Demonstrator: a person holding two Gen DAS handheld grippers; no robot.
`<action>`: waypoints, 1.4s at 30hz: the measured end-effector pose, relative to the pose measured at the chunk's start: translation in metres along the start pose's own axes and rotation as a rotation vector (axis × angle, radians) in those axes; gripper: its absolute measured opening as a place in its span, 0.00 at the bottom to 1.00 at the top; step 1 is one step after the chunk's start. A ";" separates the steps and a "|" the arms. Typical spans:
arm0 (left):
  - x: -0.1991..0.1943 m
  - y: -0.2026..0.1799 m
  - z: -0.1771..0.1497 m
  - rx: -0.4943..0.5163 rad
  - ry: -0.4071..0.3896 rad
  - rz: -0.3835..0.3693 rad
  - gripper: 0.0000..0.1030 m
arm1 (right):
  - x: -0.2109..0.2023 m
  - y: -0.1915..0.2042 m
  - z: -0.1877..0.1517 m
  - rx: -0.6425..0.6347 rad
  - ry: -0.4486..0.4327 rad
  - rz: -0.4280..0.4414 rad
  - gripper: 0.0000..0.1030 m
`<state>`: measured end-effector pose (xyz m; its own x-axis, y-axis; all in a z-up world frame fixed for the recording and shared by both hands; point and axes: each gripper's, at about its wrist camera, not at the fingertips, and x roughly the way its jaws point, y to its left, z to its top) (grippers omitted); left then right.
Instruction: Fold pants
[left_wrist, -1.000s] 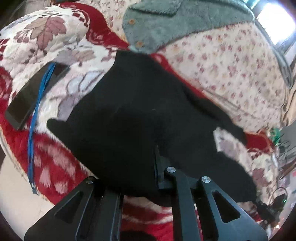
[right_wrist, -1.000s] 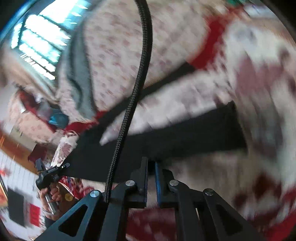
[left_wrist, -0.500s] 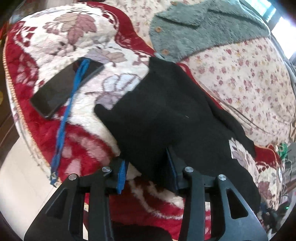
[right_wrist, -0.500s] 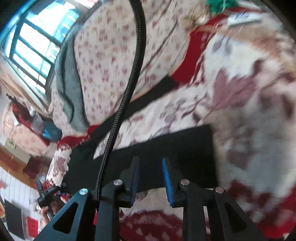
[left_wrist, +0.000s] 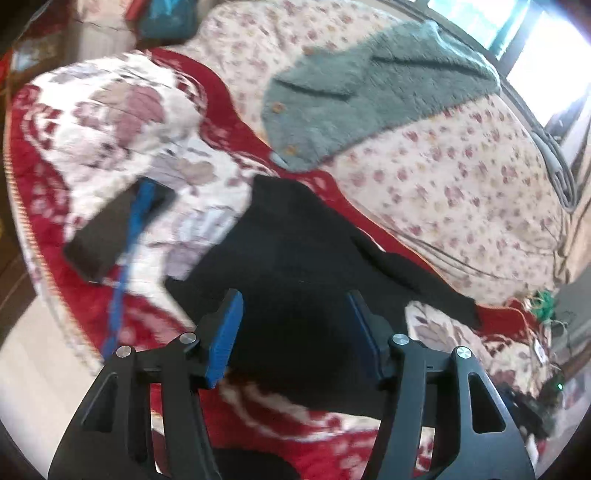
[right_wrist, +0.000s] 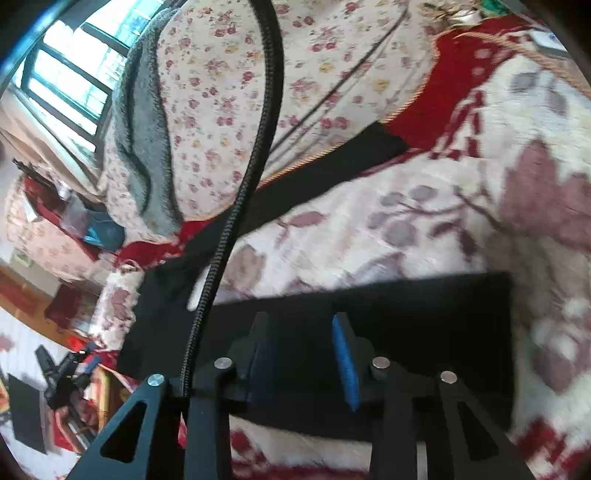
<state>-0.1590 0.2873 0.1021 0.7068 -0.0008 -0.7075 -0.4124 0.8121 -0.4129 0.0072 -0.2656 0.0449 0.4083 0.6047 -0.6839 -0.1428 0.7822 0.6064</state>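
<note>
The black fabric pants lay spread on a plush red-and-cream floral blanket covering a bed, one long leg trailing away toward the pale flowered quilt behind. The left gripper hung just above the near part of the garment, its blue-padded jaws wide apart and opening, the dark cloth showing in the gap below them but pinched by neither pad. The right gripper hovered over a flat, folded black panel of the same pants, its jaws partly apart and likewise opening, the fabric lying beneath them rather than clamped. A braided black cable curved up in front of the right camera. To the left of the pants sat a dark rectangular phone-like slab crossed by a blue strap, and a fuzzy grey-green buttoned cardigan rested on the quilt beyond.
</note>
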 end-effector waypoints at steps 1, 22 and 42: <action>0.008 -0.006 0.001 -0.001 0.020 -0.020 0.56 | 0.006 0.001 0.004 0.002 -0.001 0.002 0.33; 0.122 -0.131 -0.006 0.248 0.103 -0.006 0.56 | 0.053 -0.006 0.050 -0.039 -0.002 -0.052 0.35; 0.181 -0.138 0.014 0.086 0.189 -0.048 0.56 | 0.092 -0.063 0.105 0.218 -0.023 0.087 0.42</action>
<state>0.0332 0.1834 0.0390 0.6007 -0.1438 -0.7864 -0.3246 0.8551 -0.4043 0.1489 -0.2746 -0.0135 0.4239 0.6630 -0.6170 0.0190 0.6746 0.7379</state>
